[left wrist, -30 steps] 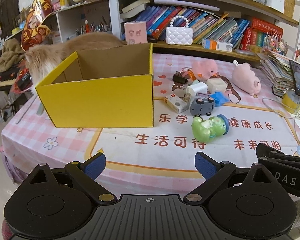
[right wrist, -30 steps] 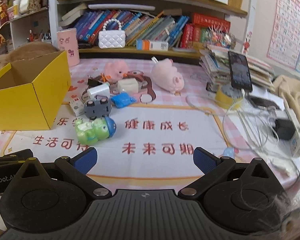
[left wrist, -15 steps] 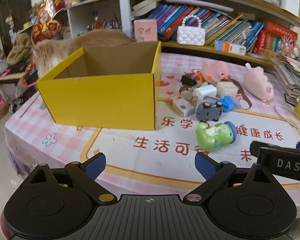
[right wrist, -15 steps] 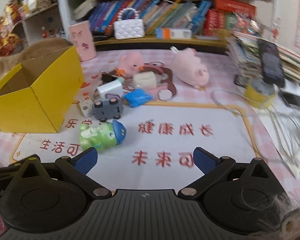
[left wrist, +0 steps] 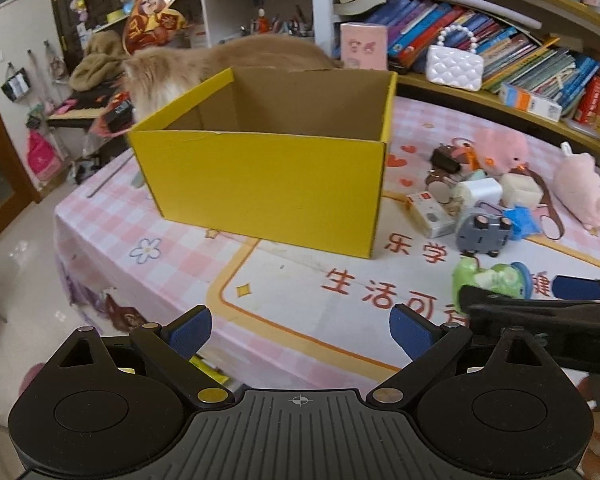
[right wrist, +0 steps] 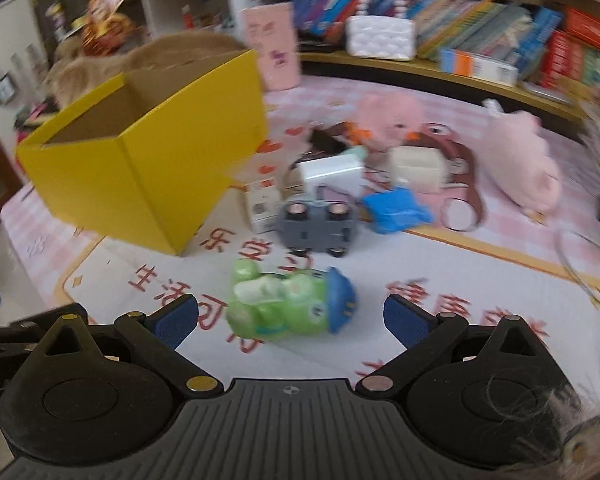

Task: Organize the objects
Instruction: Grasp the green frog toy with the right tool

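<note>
At 12 o'clock of right claw (right wrist: pixel 291 320), spread wide: green toy (right wrist: pixel 288 306). Next: straddle, clamp, carry to yellow box (right wrist: pixel 140 152).

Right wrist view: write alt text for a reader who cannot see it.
The open right gripper, its jaws just closing slightly, frames a green frog toy lying on the tablecloth, untouched. Beyond sit a grey toy car and an open yellow box.

box (left wrist: pixel 268 184) left of toys (left wrist: pixel 480 232), on table (left wrist: pixel 300 300)
</note>
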`<move>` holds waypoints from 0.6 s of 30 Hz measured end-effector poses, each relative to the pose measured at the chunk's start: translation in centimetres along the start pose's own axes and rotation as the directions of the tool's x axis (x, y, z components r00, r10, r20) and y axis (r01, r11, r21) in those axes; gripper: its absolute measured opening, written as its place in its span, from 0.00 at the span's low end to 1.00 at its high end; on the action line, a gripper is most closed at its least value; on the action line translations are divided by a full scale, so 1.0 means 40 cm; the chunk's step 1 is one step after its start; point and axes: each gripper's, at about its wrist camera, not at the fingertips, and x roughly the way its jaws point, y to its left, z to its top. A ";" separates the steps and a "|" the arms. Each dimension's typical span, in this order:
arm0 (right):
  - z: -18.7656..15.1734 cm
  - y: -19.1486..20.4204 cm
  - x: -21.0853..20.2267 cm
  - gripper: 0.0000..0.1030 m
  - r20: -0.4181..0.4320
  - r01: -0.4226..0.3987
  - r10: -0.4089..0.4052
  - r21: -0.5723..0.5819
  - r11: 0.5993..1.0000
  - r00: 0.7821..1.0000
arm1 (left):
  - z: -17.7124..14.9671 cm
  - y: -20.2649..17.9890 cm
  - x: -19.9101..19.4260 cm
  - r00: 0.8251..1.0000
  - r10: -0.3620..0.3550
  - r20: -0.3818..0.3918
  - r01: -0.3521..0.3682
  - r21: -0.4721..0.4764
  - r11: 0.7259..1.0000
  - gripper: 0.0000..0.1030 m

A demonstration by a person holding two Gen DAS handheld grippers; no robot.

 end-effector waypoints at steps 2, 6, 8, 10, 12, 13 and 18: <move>0.003 0.014 0.025 0.90 -0.009 -0.008 0.008 -0.040 0.999 1.000 | 0.004 -0.004 -0.003 1.000 0.017 0.003 -0.017 0.010 1.000 0.95; 0.006 0.029 0.046 0.70 0.032 0.054 -0.050 -0.121 0.991 0.998 | 0.011 -0.018 -0.007 1.000 0.014 0.008 -0.014 0.014 1.000 0.95; 0.011 0.015 0.048 0.68 0.036 0.049 -0.044 -0.136 0.990 0.998 | 0.017 -0.027 -0.004 1.000 -0.008 0.012 0.008 0.012 1.000 0.95; 0.016 -0.013 0.039 0.65 0.031 0.016 -0.012 -0.106 0.994 0.999 | 0.027 -0.044 0.001 0.999 -0.033 0.024 0.033 0.015 0.999 0.95; 0.018 -0.048 0.019 0.63 0.047 0.016 -0.013 -0.066 0.998 0.999 | 0.039 -0.066 0.005 0.998 -0.059 0.035 0.059 0.019 0.998 0.94; 0.020 -0.065 0.006 0.63 0.064 0.015 -0.012 -0.045 0.999 0.998 | 0.046 -0.077 0.008 0.996 -0.074 0.041 0.073 0.021 0.997 0.94; 0.020 -0.168 -0.070 0.63 0.135 0.115 -0.116 0.016 0.993 0.984 | 0.069 -0.157 0.036 0.986 -0.156 0.050 0.154 0.057 0.987 0.94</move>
